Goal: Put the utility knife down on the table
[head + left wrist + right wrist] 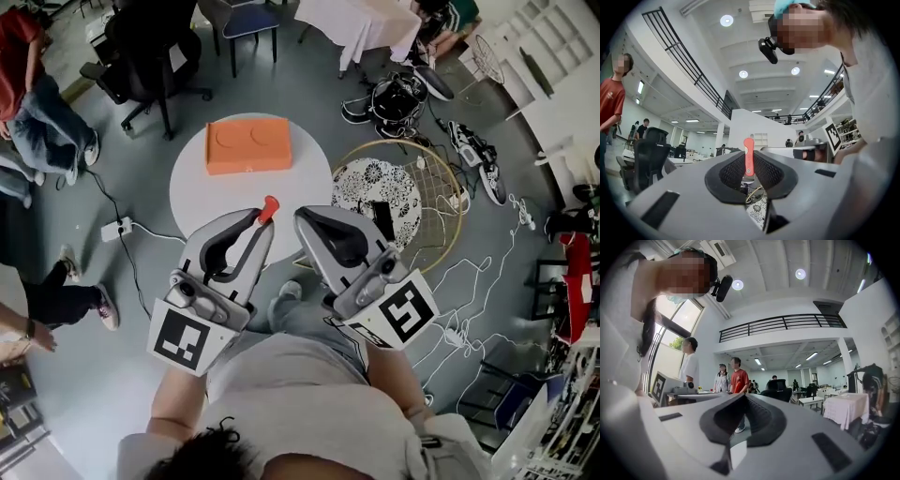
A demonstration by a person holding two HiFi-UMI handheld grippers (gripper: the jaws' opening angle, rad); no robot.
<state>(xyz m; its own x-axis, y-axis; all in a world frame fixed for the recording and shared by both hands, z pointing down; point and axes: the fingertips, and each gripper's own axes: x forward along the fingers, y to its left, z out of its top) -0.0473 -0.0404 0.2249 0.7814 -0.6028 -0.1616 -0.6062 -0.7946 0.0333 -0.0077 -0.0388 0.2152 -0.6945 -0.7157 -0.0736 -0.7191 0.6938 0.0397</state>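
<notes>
My left gripper [260, 225] is shut on a red utility knife [270, 207], whose end sticks out past the fingertips over the near edge of the round white table [192, 192]. In the left gripper view the knife [748, 157] stands upright, pinched between the black pads [732, 171], and the camera points up toward the ceiling. My right gripper [306, 222] hangs close beside the left one, shut with nothing in it. In the right gripper view, that gripper [744, 401] has its pads closed together.
An orange box [248, 143] lies on the far half of the table. A wire hoop around a patterned disc [386, 194] sits on the floor to the right. A black chair [150, 56], a power strip [117, 228], cables and shoes surround the table. A person [33, 94] stands at far left.
</notes>
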